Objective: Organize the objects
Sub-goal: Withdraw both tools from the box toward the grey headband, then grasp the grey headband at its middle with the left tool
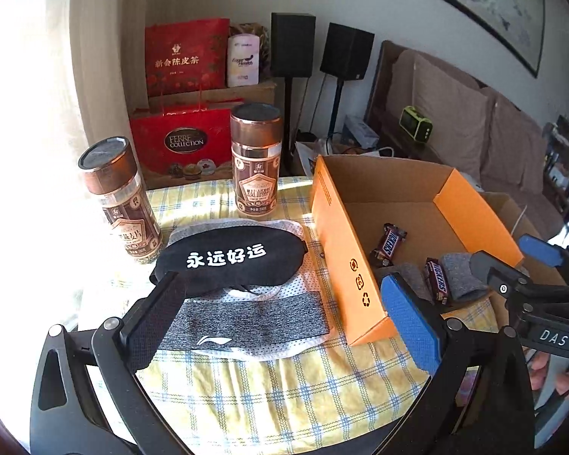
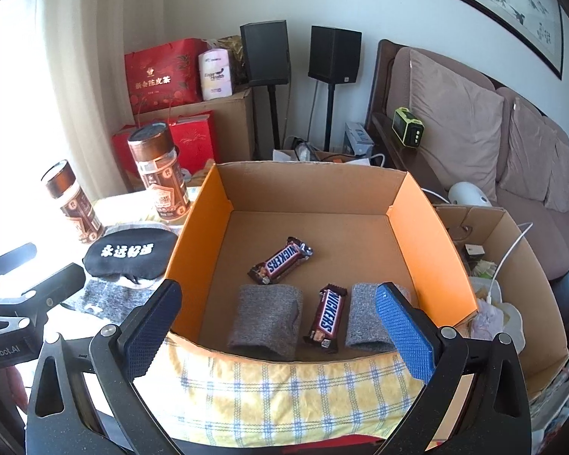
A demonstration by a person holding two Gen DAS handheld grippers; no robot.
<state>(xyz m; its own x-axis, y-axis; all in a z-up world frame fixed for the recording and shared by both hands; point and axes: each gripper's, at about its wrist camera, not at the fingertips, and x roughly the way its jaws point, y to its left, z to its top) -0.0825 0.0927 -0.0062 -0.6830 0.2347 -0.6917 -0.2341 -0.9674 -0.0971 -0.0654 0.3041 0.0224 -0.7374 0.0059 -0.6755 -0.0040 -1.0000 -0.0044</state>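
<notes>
Your orange box sits open-topped on the yellow checked cloth at the bench's right side, and in it lie two Snickers bars: the farther bar runs slantwise, its long axis rising toward the far right corner, while the nearer bar stands almost lengthwise toward the near wall, "SNICKERS" readable on both. A grey folded sock lies left of the nearer bar and another grey sock right of it. Outside the box's left wall you have the black eye mask with white Chinese characters, lying crosswise on white mesh fabric, and a grey headband with a white logo nearer you. Two brown-capped jars stand along the far edge. Your right hand-held gripper is spread wide with nothing in it; your left hand-held gripper is spread too, empty.
</notes>
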